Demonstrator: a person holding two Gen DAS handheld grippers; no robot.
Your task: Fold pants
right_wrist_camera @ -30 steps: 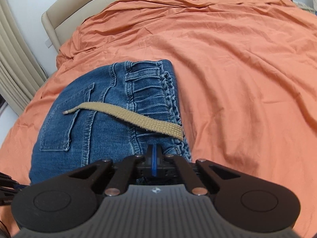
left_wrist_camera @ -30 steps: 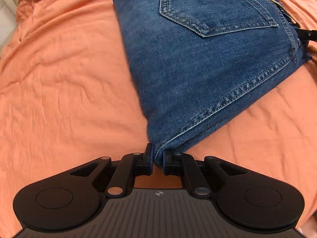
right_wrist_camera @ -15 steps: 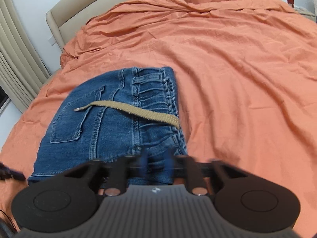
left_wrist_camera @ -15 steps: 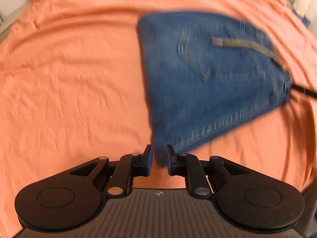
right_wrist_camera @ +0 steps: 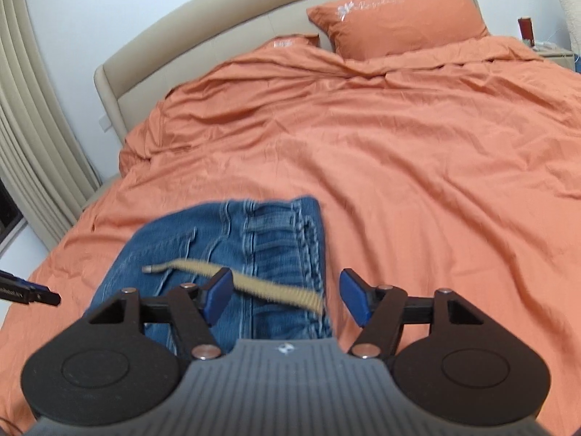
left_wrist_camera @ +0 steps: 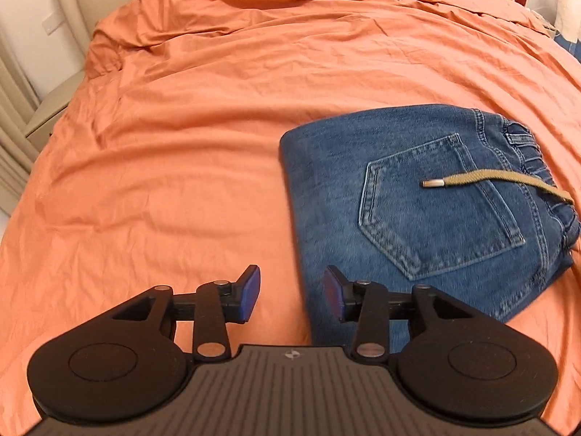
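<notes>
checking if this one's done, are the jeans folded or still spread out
Folded. The jeans lie as a compact rectangle on the orange bedspread, back pocket up, tan drawstring across it, no legs sticking out.

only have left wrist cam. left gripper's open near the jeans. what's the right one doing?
Observer: The right gripper is open too, nothing between its pads, hovering over the waistband end of the jeans.
Operator: anything on the bed beyond the jeans? my view cuts off at the top.
Observer: Two orange pillows lean against a beige headboard.
Operator: does the drawstring run past the edge on my right?
Observer: The tan drawstring ends at the waistband edge, lying across the denim.
</notes>
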